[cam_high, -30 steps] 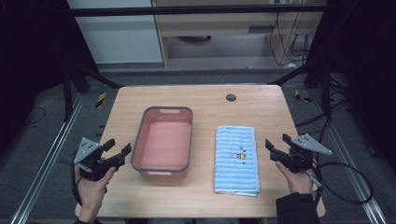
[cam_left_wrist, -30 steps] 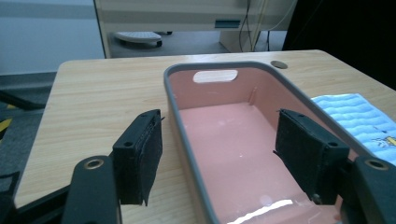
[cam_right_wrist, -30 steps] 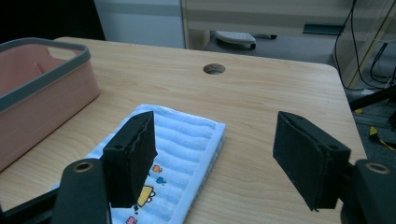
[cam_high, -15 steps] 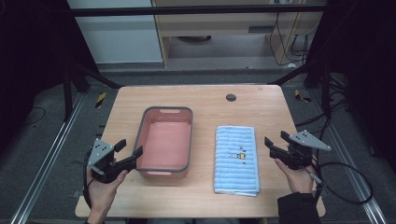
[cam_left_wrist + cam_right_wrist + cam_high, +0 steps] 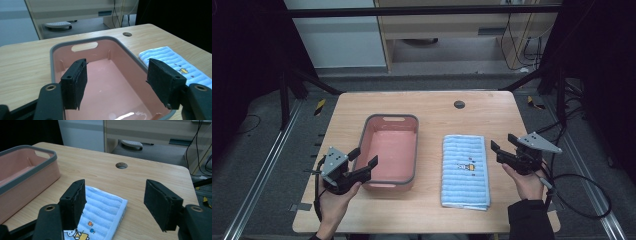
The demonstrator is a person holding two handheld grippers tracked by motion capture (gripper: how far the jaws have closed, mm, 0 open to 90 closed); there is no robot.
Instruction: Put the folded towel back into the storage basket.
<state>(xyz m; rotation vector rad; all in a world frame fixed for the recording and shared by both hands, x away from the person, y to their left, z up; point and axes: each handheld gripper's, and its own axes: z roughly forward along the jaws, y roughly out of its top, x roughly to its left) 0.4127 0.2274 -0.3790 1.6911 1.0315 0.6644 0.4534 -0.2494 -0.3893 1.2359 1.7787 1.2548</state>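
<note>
On pale wooden table [image 5: 432,107]: pink rectangular plastic basin with grey rim [image 5: 390,150] centre-left, folded blue ribbed cloth [image 5: 465,170] to its right. Left gripper [image 5: 362,167] at basin's near-left corner, jaws wide, empty. Right gripper [image 5: 499,150] just right of cloth, jaws wide after closing slightly, nothing between. Risk: light basin tipping or sliding if clipped. Basin's near rim cut off in left gripper view.

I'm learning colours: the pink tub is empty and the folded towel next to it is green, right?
Not quite. The pink tub is empty, but the folded towel beside it is light blue, not green. The high view shows it, and the right gripper view too.
</note>
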